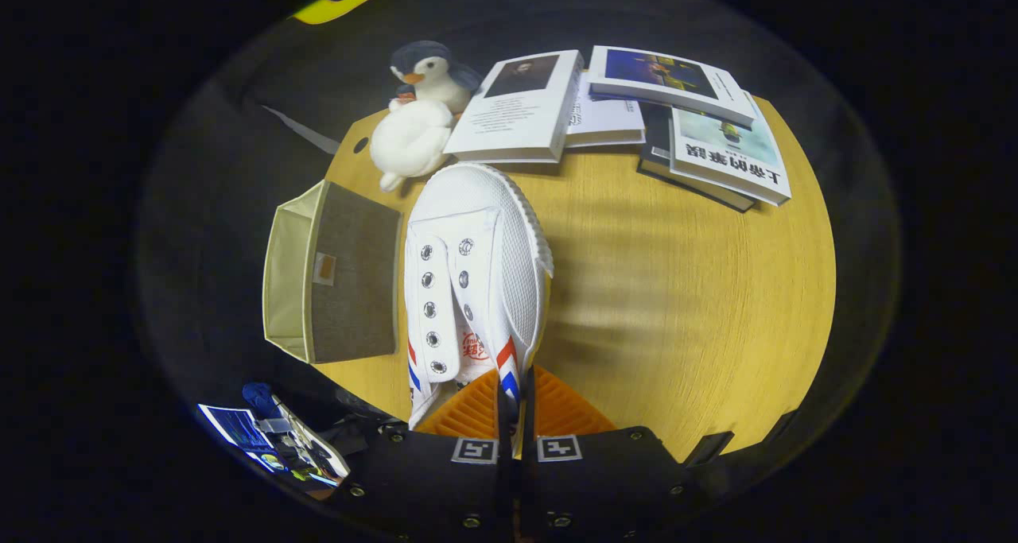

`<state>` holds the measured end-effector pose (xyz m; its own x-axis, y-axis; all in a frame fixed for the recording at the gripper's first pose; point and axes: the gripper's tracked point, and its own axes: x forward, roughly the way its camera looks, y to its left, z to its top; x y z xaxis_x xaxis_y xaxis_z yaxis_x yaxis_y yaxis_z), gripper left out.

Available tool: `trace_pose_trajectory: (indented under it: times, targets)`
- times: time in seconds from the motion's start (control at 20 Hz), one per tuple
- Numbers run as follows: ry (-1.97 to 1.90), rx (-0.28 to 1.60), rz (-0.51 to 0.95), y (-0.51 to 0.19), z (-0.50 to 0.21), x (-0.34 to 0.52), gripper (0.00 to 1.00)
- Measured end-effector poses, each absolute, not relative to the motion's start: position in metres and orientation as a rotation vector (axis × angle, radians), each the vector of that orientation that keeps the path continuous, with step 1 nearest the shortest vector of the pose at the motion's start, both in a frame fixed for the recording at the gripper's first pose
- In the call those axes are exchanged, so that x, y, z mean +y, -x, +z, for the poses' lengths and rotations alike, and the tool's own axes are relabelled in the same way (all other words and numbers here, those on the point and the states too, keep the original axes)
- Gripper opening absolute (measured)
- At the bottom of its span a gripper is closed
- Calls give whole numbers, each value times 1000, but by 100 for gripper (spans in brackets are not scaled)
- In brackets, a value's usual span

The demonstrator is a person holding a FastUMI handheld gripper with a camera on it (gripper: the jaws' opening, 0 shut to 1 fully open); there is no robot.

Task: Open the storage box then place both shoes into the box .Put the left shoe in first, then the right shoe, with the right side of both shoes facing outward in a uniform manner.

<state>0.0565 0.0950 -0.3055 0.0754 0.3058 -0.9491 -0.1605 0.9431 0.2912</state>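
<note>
pinching one white shoe by its heel side, the gripper holds it above the table, just beside one storage box; four books, one penguin toy beyond.

White mesh cloth shoe with metal eyelets pinched at its side wall by gripper, matt woven fabric storage box, smooth wood-grain table, plush penguin, glossy paper books lay there.
</note>
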Motion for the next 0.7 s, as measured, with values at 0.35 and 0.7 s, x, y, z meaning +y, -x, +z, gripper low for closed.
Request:
trace_pose_trajectory:
  times: [0.35,0.7]
  targets:
    - [-75,1440,473,-64,-274,179,4]
    - [-45,1465,600,-67,-266,274,4]
